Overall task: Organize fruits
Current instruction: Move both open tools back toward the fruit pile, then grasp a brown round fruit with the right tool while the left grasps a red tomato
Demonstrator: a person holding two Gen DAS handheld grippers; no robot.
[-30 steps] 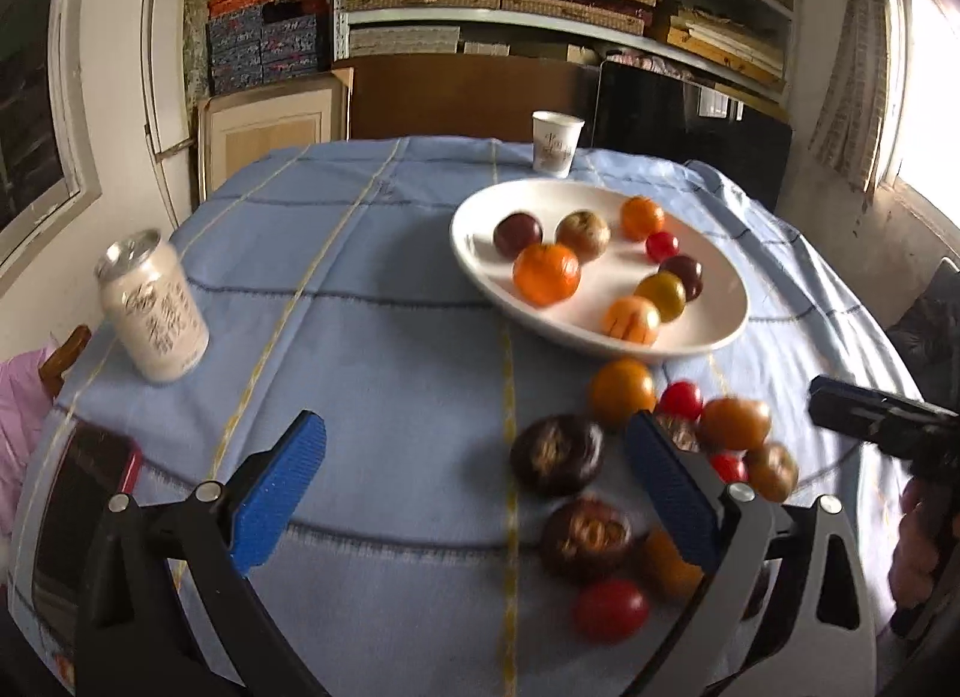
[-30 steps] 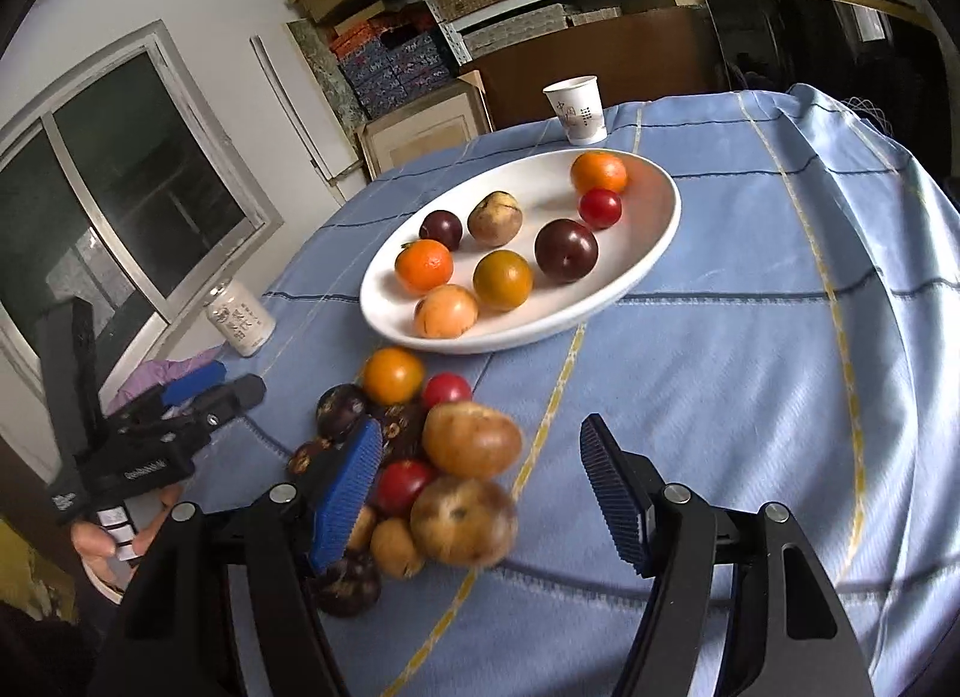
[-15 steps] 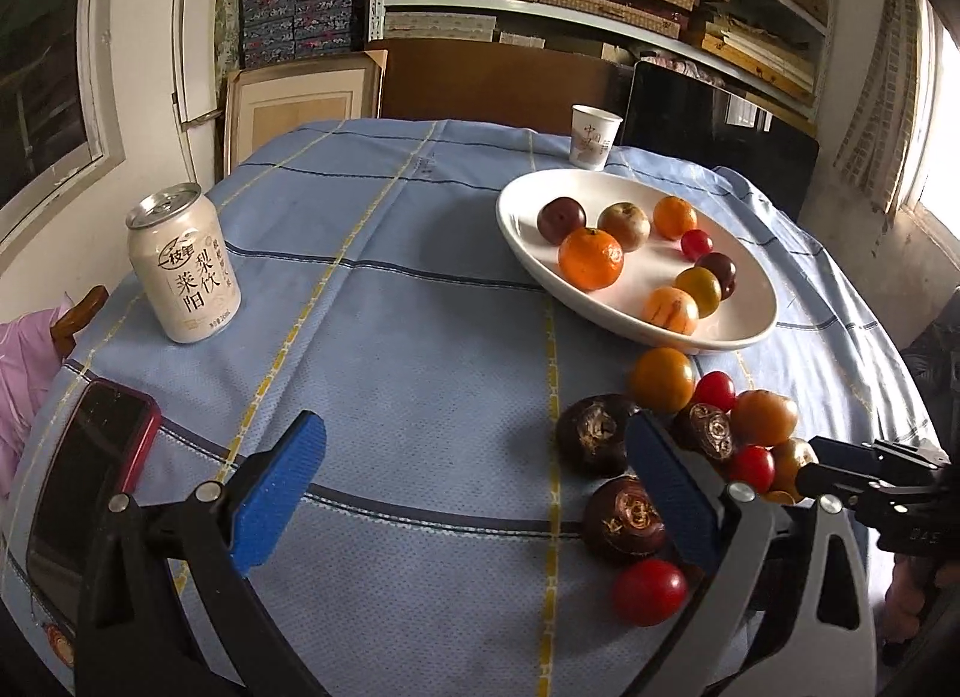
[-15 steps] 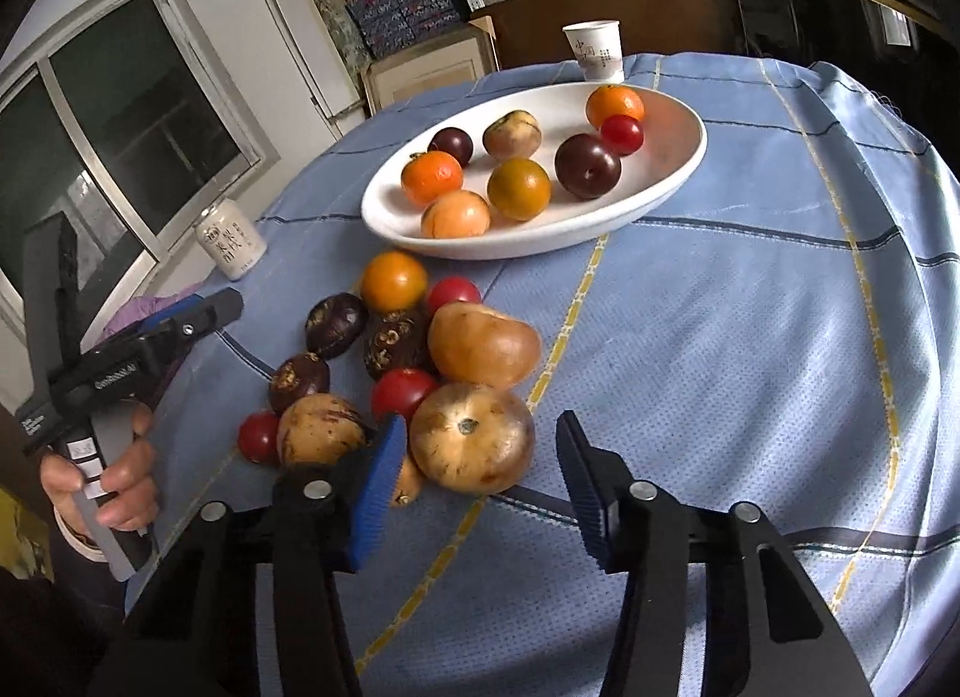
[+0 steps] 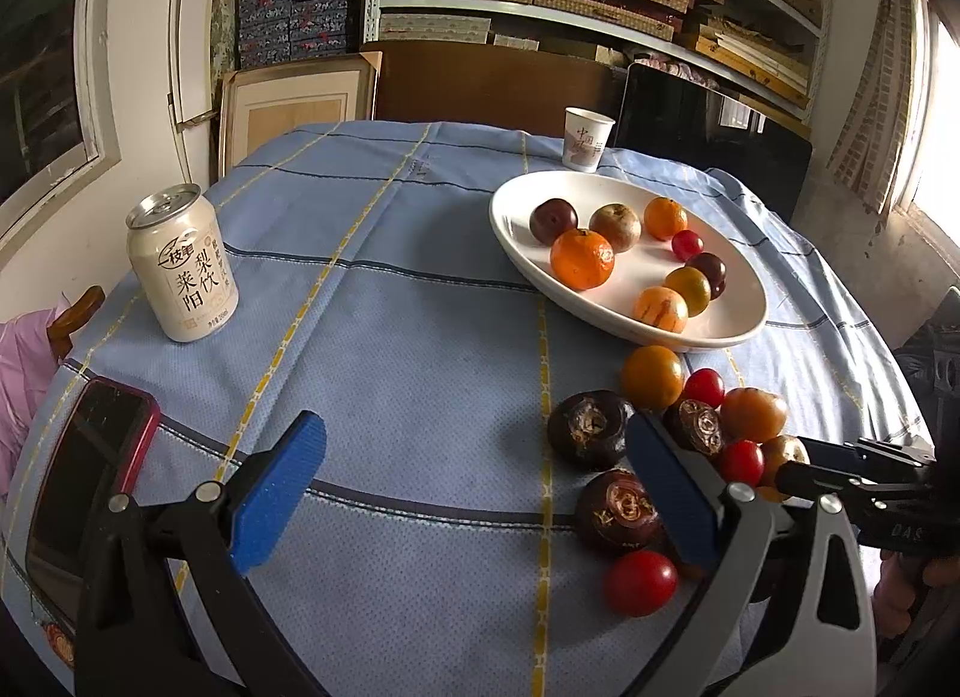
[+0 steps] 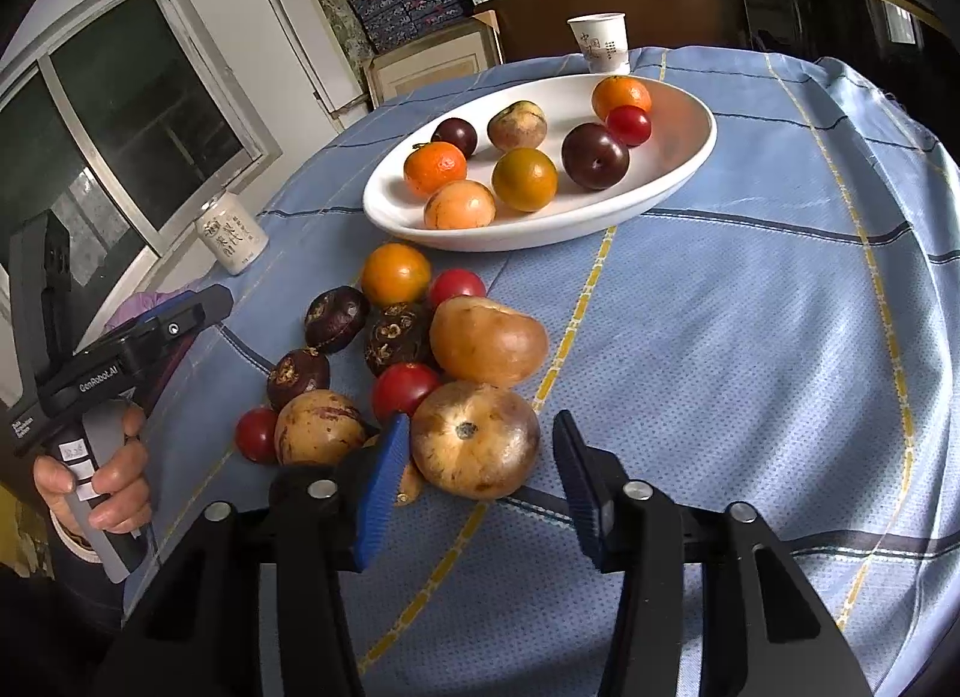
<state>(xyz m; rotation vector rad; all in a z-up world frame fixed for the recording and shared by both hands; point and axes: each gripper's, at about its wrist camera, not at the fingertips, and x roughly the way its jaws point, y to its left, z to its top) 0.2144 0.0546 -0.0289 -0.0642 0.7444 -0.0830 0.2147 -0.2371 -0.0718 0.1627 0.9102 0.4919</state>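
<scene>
Crowding is our chief risk: at the left, our left gripper [image 5: 474, 493] hangs wide open and empty. Our right gripper [image 6: 480, 484] has just been closing around the brown fruit [image 6: 475, 440], pads not yet pressing; neighbours could roll. Rightward, bare tablecloth [image 6: 750, 337] offers room toward the white plate [image 6: 690, 157].
</scene>
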